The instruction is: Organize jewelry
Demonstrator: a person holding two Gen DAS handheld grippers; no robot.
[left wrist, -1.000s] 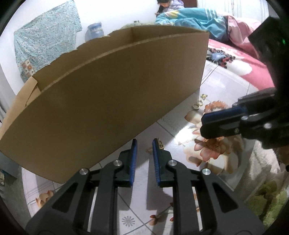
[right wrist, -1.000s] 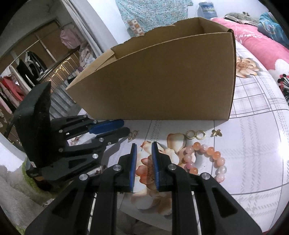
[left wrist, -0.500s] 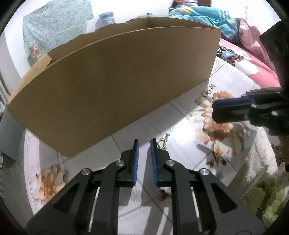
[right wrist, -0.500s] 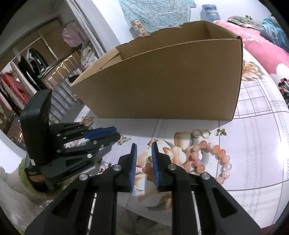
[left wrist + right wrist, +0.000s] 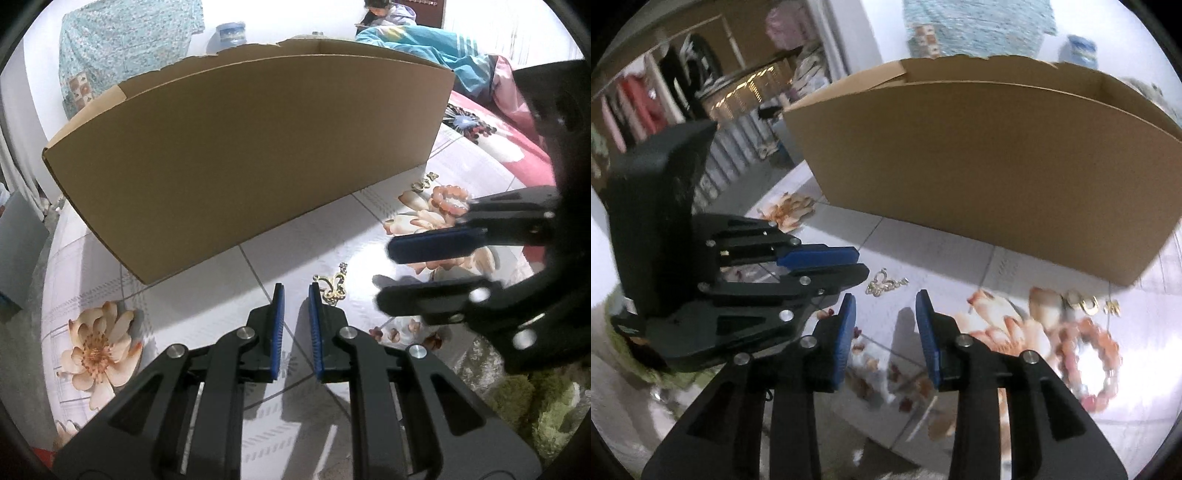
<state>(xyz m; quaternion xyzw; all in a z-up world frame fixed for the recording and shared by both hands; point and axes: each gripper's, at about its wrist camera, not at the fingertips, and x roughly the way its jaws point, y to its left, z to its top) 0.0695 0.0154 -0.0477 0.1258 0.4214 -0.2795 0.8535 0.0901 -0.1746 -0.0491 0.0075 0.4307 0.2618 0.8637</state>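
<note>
Left gripper (image 5: 295, 291) low over the flowered tablecloth (image 5: 314, 240), blue pads a narrow gap apart, nothing between them. Gold butterfly pendant (image 5: 333, 286) flat on the cloth just beyond the tip of its right-hand finger, beside that finger rather than between the two; touching or not, hard to say from this angle. Right gripper (image 5: 884, 299) near the pendant too, fingers spread wide and empty; in the right wrist view the pendant (image 5: 884, 286) lying just ahead of that gap, slightly toward the left gripper (image 5: 849, 264), which comes in from the side with its pads close together. Right gripper (image 5: 421, 271) in the left wrist view reaching toward the pendant from the right, blurred.

Further from the pendant, on the same cloth: pink bead bracelet (image 5: 1087, 360), and just behind it toward the box, a pair of gold rings (image 5: 1084, 301) and a small gold charm (image 5: 1112, 306), the last too blurred to name better. Open cardboard box (image 5: 251, 147) standing behind the pendant, well apart from it. Pink bedding (image 5: 495, 122) beyond the box's right end.
</note>
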